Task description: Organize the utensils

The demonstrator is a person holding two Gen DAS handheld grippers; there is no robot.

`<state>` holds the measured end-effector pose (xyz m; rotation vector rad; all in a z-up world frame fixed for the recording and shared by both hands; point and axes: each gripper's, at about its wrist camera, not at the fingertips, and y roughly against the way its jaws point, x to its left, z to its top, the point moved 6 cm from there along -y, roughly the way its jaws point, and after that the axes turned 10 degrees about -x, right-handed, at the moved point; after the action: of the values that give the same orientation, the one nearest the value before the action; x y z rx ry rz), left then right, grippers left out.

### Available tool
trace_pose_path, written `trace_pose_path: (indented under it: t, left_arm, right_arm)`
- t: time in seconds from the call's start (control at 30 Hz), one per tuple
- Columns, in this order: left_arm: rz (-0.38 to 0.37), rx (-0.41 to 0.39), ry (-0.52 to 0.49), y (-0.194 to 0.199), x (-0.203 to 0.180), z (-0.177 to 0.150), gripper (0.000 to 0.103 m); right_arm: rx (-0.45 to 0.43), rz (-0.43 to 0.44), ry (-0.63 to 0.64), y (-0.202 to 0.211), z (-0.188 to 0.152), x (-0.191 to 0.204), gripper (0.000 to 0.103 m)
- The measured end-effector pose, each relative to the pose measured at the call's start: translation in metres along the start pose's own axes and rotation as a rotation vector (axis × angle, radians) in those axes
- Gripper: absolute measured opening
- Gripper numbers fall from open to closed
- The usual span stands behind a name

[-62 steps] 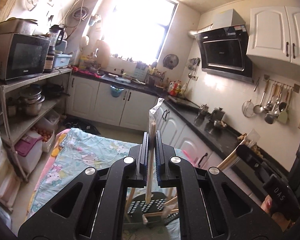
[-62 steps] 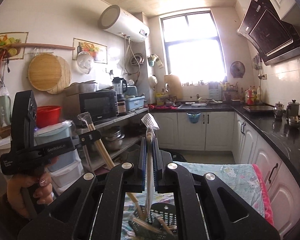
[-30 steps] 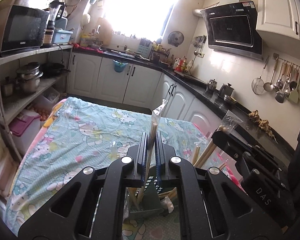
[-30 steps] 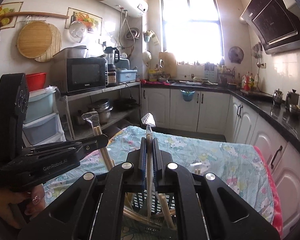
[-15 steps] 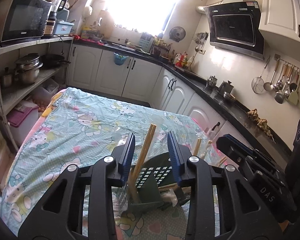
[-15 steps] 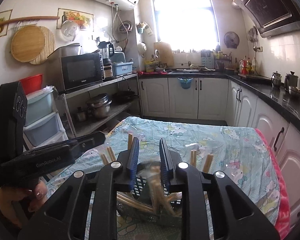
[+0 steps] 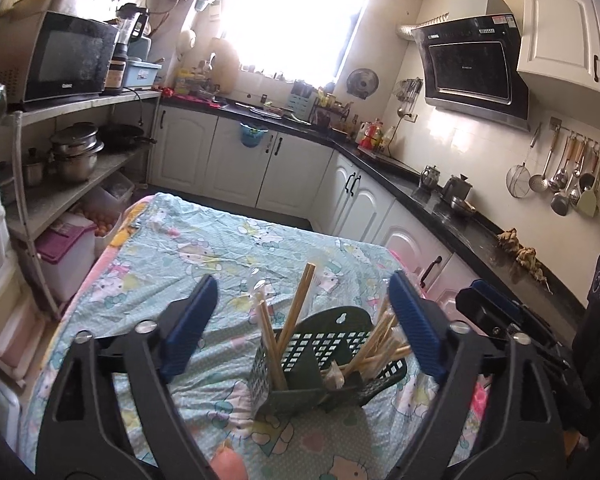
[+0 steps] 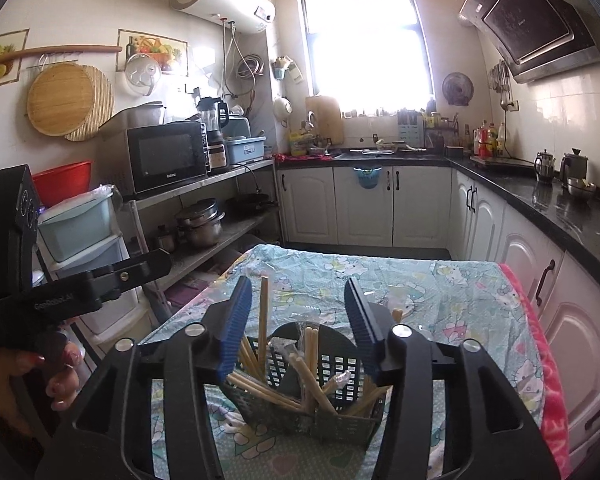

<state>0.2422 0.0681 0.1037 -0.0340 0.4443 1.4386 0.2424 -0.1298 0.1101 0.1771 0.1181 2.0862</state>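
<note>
A dark green perforated utensil basket (image 7: pixel 336 354) stands on the table and holds several pairs of wooden chopsticks (image 7: pixel 296 310), some in clear wrappers. It also shows in the right wrist view (image 8: pixel 332 364), with chopsticks (image 8: pixel 263 316) standing and leaning in its compartments. My left gripper (image 7: pixel 300 320) is wide open and empty just above and behind the basket. My right gripper (image 8: pixel 298 322) is wide open and empty over the basket from the other side. Each gripper shows at the edge of the other's view.
The table wears a pale blue cartoon-print cloth (image 7: pixel 204 248) with a pink edge (image 8: pixel 540 344). A metal shelf (image 7: pixel 60 196) with pots and a microwave (image 8: pixel 166 158) stands to the left. Black counters (image 8: pixel 560 216) and white cabinets run behind and to the right.
Both grippers held wrapped chopsticks upright, lowered them into the basket, then opened and let go. The jaws are now spread wider than half a second ago and the chopsticks stand in the basket.
</note>
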Motion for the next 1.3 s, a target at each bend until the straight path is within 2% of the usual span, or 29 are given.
trace_pose_path:
  t: [0.07, 0.3, 0.53, 0.83, 1.13, 1.3]
  left_arm:
    - [0.010, -0.006, -0.006, 0.008, 0.000, 0.001, 0.092]
    - [0.021, -0.012, -0.001, 0.026, 0.002, -0.004, 0.092]
    - [0.043, 0.005, 0.003, 0.042, 0.007, -0.025, 0.092]
    - [0.056, 0.045, -0.031, 0.055, 0.003, -0.063, 0.092]
    - [0.083, 0.077, -0.070, 0.064, 0.008, -0.106, 0.092]
    - [0.091, 0.067, -0.072, 0.069, 0.008, -0.129, 0.092]
  right_arm:
    - [-0.004, -0.001, 0.000, 0.005, 0.001, 0.001, 0.055]
    - [-0.022, -0.009, -0.001, 0.026, 0.000, 0.001, 0.072]
    - [-0.027, -0.027, -0.001, 0.045, -0.012, 0.003, 0.085]
    - [0.050, -0.051, 0.007, 0.059, -0.054, 0.009, 0.094]
    - [0.125, -0.079, 0.044, 0.074, -0.112, 0.015, 0.096]
    - [0.127, -0.083, 0.055, 0.082, -0.140, 0.020, 0.096]
